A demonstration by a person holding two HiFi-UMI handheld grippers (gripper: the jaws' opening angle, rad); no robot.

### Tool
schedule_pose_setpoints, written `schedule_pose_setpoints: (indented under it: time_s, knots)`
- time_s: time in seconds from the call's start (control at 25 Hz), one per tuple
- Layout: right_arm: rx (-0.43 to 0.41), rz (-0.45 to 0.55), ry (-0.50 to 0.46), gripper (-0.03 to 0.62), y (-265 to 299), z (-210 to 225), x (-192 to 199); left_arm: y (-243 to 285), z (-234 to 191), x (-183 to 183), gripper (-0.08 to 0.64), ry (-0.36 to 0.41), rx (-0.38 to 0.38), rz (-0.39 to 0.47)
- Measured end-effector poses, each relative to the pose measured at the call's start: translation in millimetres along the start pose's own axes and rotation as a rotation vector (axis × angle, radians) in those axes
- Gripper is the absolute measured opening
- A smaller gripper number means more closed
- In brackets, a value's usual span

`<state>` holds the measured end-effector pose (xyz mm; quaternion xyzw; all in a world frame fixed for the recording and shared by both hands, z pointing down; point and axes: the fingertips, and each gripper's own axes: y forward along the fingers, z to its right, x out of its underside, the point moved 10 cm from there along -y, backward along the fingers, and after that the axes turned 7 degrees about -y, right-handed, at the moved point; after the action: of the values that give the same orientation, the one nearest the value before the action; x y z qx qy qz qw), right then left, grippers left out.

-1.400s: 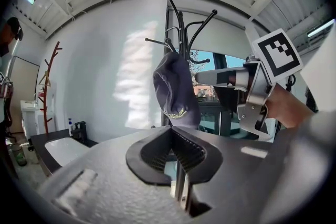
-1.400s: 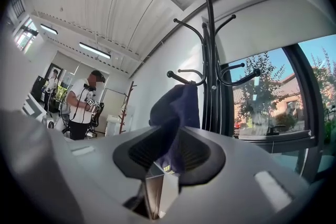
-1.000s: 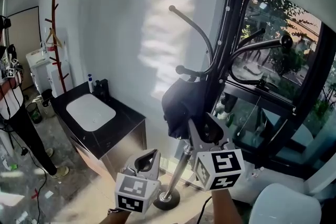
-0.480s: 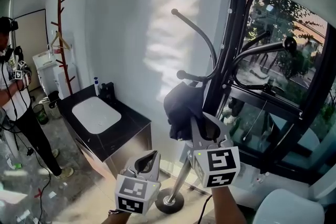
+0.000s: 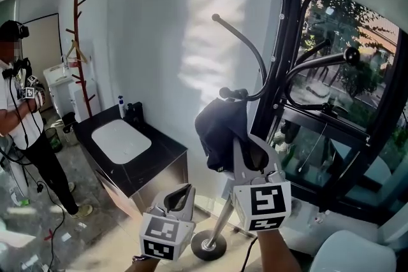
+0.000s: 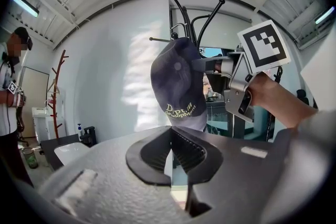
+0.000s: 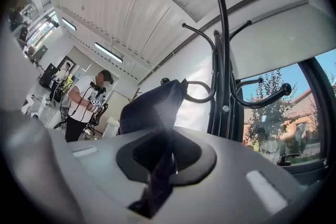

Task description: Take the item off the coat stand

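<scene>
A dark navy cap (image 5: 220,134) hangs from a low curved hook (image 5: 233,93) of the black metal coat stand (image 5: 285,41). My right gripper (image 5: 245,153) reaches up from below to the cap's lower edge. Its jaws are closing, and dark cap fabric (image 7: 152,107) runs between them, pinched at the right gripper (image 7: 169,147). In the left gripper view the cap (image 6: 176,81) shows pale lettering, with the right gripper (image 6: 210,64) at its side. My left gripper (image 5: 180,195) stays low and to the left, shut and empty; the left gripper (image 6: 170,136) points up at the cap.
The stand's round base (image 5: 208,244) rests on the floor below my grippers. A black counter with a white sink (image 5: 121,140) stands against the wall at left. A person (image 5: 22,118) stands at far left beside a red-brown wooden stand (image 5: 78,48). A dark-framed window (image 5: 344,73) fills the right.
The right gripper's jaws have closed from wide open onto the cap's lower edge. The left gripper has stayed where it was.
</scene>
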<state>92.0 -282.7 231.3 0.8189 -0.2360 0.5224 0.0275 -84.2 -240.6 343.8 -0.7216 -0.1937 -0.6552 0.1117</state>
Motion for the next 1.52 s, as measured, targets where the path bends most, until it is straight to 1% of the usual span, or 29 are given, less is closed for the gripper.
schedule_pose_setpoints:
  time_s: [0.2,0.44,0.64,0.84,1.04,1.2,1.36,1.52]
  knots:
    - [-0.009,0.045,-0.017,0.032,0.8,-7.8,-13.2,-8.0,-5.0,0.4,0.005,0.001,-0.017,0.001]
    - [-0.047,0.090,-0.030,0.032,4.6,-21.2,-24.0,-19.0,-12.6,2.2,0.005,-0.005,-0.048,0.006]
    - [-0.084,0.109,0.013,0.032,1.3,-42.2,-31.7,-33.1,-20.2,1.2,0.005,-0.006,-0.090,0.039]
    - [-0.114,0.111,0.037,0.032,-10.4,-63.3,-21.5,-48.4,-24.8,5.1,0.005,-0.032,-0.147,0.072]
    - [-0.145,0.059,0.109,0.032,-27.5,-90.2,3.2,-61.5,-29.8,14.8,0.005,-0.060,-0.207,0.099]
    - [-0.158,0.007,0.156,0.032,-40.7,-103.2,20.7,-67.5,-30.8,18.0,0.005,-0.049,-0.240,0.099]
    - [-0.163,-0.038,0.194,0.032,-52.8,-112.3,35.0,-69.2,-31.4,18.7,0.005,-0.040,-0.247,0.094]
    - [-0.173,-0.085,0.212,0.032,-63.7,-119.1,58.8,-65.8,-30.1,24.7,0.005,-0.034,-0.237,0.065]
